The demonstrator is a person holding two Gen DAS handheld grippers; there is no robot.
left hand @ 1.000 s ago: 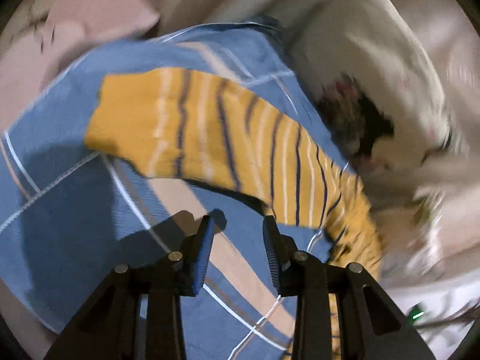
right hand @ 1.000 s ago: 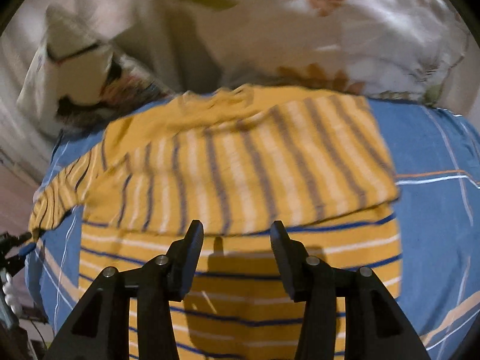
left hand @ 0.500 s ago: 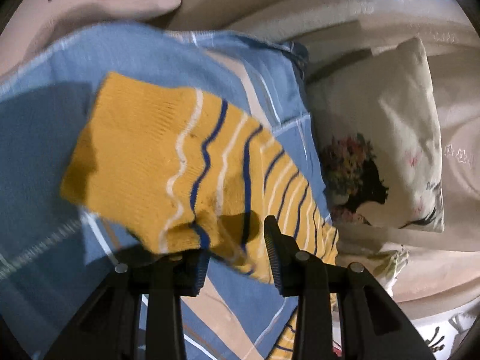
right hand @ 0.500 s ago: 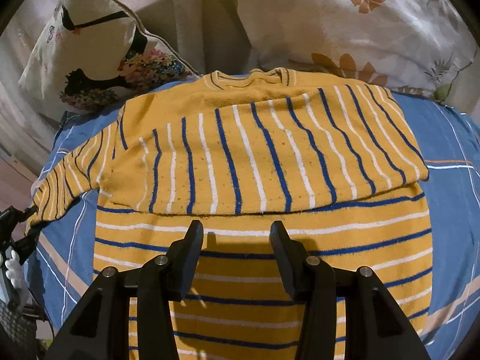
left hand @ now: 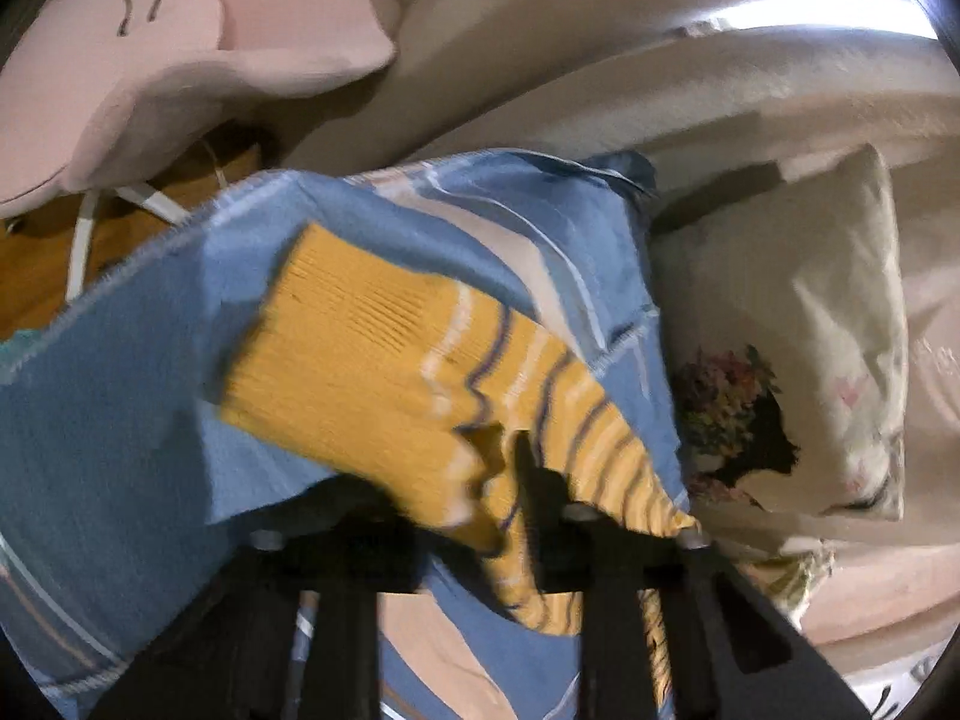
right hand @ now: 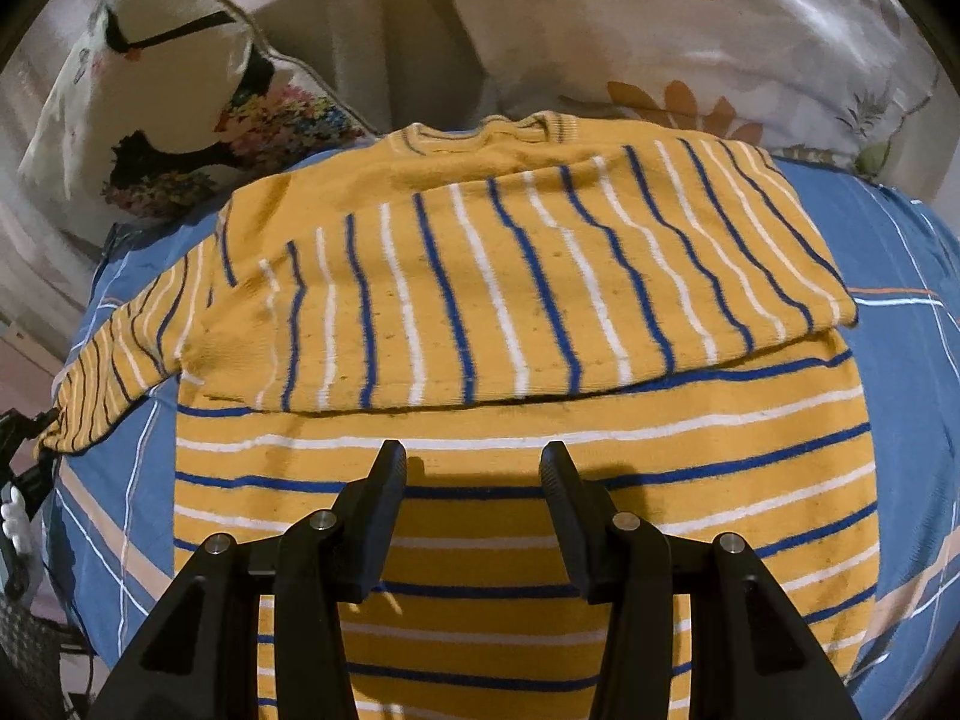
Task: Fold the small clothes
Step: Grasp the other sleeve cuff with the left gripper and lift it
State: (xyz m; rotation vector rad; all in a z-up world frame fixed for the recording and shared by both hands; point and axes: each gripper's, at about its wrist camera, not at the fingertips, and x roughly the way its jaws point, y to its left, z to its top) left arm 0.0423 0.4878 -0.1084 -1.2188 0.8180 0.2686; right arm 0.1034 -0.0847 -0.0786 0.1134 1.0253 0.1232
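A yellow sweater (right hand: 510, 300) with blue and white stripes lies on a blue plaid sheet (right hand: 900, 360). One sleeve is folded across its chest. The other sleeve stretches out to the left (right hand: 108, 384). My right gripper (right hand: 474, 474) is open and empty just above the sweater's lower body. In the left wrist view my left gripper (left hand: 480, 480) is shut on the sleeve (left hand: 372, 360) near its cuff and holds it up off the sheet (left hand: 108, 420). The sleeve drapes over the fingers and hides most of them.
A cream pillow with a dark flower print (left hand: 780, 372) lies beyond the sheet and also shows in the right wrist view (right hand: 168, 96). A white floral duvet (right hand: 690, 30) is bunched behind the collar. A pink cushion (left hand: 180, 60) and wooden floor (left hand: 36, 264) show past the bed's edge.
My left gripper closed on the sleeve near its cuff and lifted it off the sheet. My right gripper stayed open and drew slightly nearer the sweater.
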